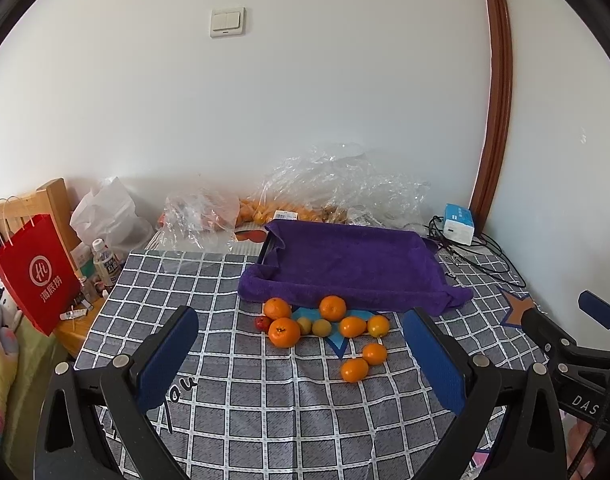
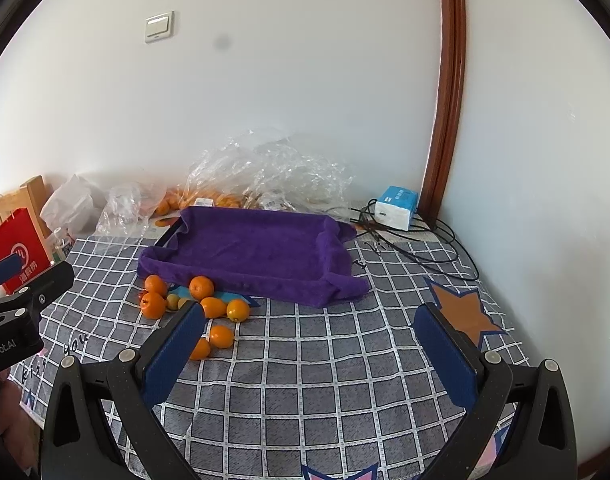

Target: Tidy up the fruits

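Observation:
Several oranges (image 1: 284, 332) (image 2: 153, 305), two small yellow-green fruits (image 1: 321, 327) and a small red fruit (image 1: 261, 323) lie in a loose cluster on the checked tablecloth, just in front of a tray lined with a purple towel (image 1: 353, 264) (image 2: 257, 248). Two more oranges (image 1: 354, 369) (image 2: 221, 337) sit a little nearer. My left gripper (image 1: 301, 360) is open, above the cloth and short of the cluster. My right gripper (image 2: 311, 356) is open too, to the right of the fruit; its left finger hides part of one orange.
Crumpled clear plastic bags (image 1: 337, 184) with more oranges lie against the back wall. A blue-white box (image 1: 459, 223) and black cables (image 2: 409, 236) occupy the back right corner. A red paper bag (image 1: 35, 272) and bottles (image 1: 105, 262) stand off the table's left edge.

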The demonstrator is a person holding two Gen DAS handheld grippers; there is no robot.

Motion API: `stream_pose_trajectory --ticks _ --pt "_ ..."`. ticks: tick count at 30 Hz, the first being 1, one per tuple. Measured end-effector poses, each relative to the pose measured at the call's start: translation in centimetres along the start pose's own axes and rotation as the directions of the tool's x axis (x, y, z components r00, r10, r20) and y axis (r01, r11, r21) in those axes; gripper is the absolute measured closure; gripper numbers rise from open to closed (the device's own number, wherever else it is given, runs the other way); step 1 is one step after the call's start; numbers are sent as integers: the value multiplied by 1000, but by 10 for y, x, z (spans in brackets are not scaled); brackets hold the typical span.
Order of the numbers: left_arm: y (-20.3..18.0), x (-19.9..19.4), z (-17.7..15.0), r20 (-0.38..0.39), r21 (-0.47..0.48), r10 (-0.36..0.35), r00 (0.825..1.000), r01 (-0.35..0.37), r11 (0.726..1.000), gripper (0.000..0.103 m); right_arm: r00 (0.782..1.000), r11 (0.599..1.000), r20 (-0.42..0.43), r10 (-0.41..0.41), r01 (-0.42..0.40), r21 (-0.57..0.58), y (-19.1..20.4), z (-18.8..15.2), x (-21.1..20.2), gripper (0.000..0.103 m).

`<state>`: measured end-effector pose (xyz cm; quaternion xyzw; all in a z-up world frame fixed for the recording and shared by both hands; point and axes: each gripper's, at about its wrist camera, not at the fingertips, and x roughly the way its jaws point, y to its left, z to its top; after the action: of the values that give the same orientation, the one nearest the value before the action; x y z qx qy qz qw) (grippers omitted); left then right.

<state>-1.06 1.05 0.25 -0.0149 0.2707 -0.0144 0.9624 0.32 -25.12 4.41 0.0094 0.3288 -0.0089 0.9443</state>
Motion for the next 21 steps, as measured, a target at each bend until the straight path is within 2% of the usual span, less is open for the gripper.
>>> stream_pose_trajectory --ticks 21 --pt "3 -4 2 8 -9 2 1000 -2 1000 0 1000 1000 11 -11 10 6 -2 0 -5 0"
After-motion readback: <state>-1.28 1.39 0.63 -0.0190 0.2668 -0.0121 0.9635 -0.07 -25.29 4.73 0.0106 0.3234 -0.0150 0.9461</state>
